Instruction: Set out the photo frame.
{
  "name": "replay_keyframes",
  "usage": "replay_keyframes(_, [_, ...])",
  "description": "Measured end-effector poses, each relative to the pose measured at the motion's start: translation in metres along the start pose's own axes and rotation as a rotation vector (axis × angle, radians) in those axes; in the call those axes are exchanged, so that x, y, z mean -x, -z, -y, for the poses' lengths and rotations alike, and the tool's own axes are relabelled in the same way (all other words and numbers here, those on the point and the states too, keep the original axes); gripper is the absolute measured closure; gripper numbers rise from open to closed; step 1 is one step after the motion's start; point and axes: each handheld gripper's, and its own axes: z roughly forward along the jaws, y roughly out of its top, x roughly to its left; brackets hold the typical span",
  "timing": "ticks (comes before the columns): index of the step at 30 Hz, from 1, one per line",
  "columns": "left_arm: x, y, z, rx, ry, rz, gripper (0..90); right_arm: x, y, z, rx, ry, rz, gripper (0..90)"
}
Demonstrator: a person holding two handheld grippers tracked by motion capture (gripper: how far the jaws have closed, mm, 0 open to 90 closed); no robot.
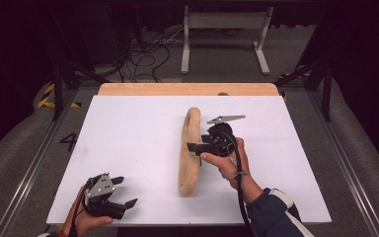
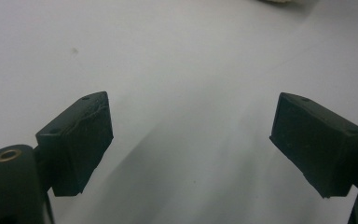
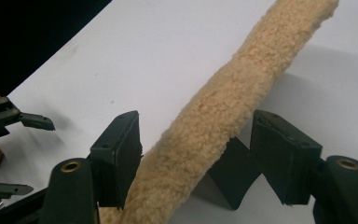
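A long tan fleece strip (image 1: 188, 173) lies on the white table top (image 1: 128, 143), running from near the front edge toward the back, where it curls into a loop. My right gripper (image 1: 193, 148) reaches in from the strip's right side at mid-length. In the right gripper view its jaws straddle the fleece strip (image 3: 242, 88): the left pad (image 3: 121, 154) touches the pile and the right pad (image 3: 284, 158) stands clear of it. My left gripper (image 1: 121, 191) rests open near the front left corner, with bare table between its pads (image 2: 79, 144).
A wooden board edge (image 1: 187, 89) borders the table's back. Beyond it on the floor stand a white metal frame (image 1: 224, 29) and a tangle of cables (image 1: 143, 54). Black stand legs (image 1: 59, 84) flank both sides.
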Motion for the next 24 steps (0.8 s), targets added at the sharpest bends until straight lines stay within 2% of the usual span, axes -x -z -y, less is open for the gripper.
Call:
replay_keyframes(2, [0.000,-0.001,0.000,-0.007,-0.002,0.002,13.1,0.001,-0.006,0.000,-0.018,-0.019,-0.002,32.1])
replay_keyframes(5, [0.000,-0.001,0.000,-0.010,-0.002,0.003,13.0,0.002,-0.021,0.001,-0.083,-0.043,-0.010,30.5])
replay_keyframes(8, [-0.001,-0.002,0.001,-0.020,0.003,0.009,12.9,0.005,-0.033,0.002,-0.117,-0.067,-0.023,29.2])
replay_keyframes(12, [-0.001,-0.002,0.001,-0.025,0.000,0.014,12.7,0.005,-0.038,-0.002,-0.160,-0.075,-0.039,35.0])
replay_keyframes(17, [-0.001,-0.002,0.001,-0.024,0.001,0.017,12.5,0.003,-0.034,-0.008,-0.212,-0.043,-0.019,42.4])
replay_keyframes(20, [-0.001,-0.002,0.001,-0.023,0.000,0.017,12.5,0.003,-0.031,-0.009,-0.218,-0.029,-0.013,47.5])
replay_keyframes(24, [-0.001,-0.003,0.000,-0.031,0.006,0.019,12.4,0.002,-0.026,-0.012,-0.223,0.025,0.018,57.0])
